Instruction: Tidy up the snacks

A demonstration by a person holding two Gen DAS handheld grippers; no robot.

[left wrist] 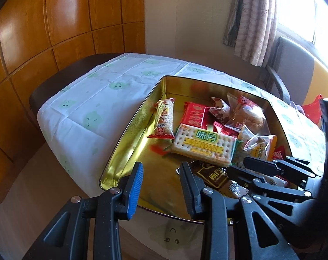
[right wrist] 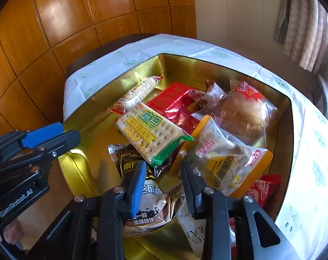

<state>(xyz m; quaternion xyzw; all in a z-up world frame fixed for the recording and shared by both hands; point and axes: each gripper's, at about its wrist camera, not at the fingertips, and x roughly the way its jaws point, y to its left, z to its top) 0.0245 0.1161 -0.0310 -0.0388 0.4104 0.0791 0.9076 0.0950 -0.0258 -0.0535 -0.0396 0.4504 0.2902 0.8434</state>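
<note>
Both claws hovered over the gold tin (left wrist: 129, 130) of snacks on the bench (left wrist: 81, 99), nothing gripped yet.

The tin's left floor lay bare, packets crowding right; the right claw (right wrist: 164, 173) gaped over the brown sachet (right wrist: 142, 195), likely the next pick; the left claw (left wrist: 161, 173) was open, empty, near the front rim.

Gold tin (left wrist: 129, 130) of snacks, left gripper (left wrist: 161, 186) fingers apart
</note>
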